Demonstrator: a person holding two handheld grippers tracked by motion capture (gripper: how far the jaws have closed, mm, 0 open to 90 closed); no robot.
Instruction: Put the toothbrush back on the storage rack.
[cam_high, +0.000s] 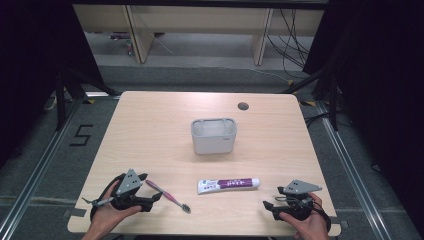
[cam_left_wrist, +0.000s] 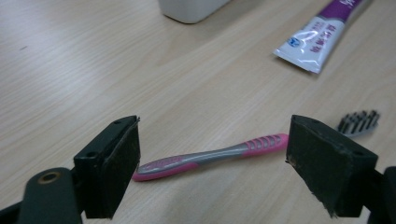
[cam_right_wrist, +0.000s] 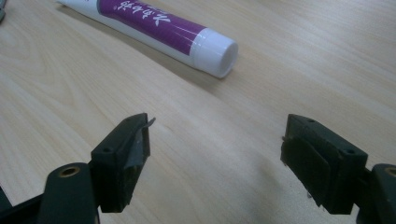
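A pink and grey toothbrush lies flat on the wooden table, bristle head toward the front. In the left gripper view the toothbrush lies across the gap just beyond the open jaws, untouched. My left gripper rests near the front left edge beside the brush handle. A white and purple toothpaste tube lies in front of a grey rectangular holder cup. In the right gripper view the tube lies ahead, cap nearest. My right gripper stands open at the front right, nothing between its jaws.
A round cable hole sits in the table's far right part. Black frame legs and cables stand beyond the table's far corners. The holder cup stands in the middle, with bare wood around it.
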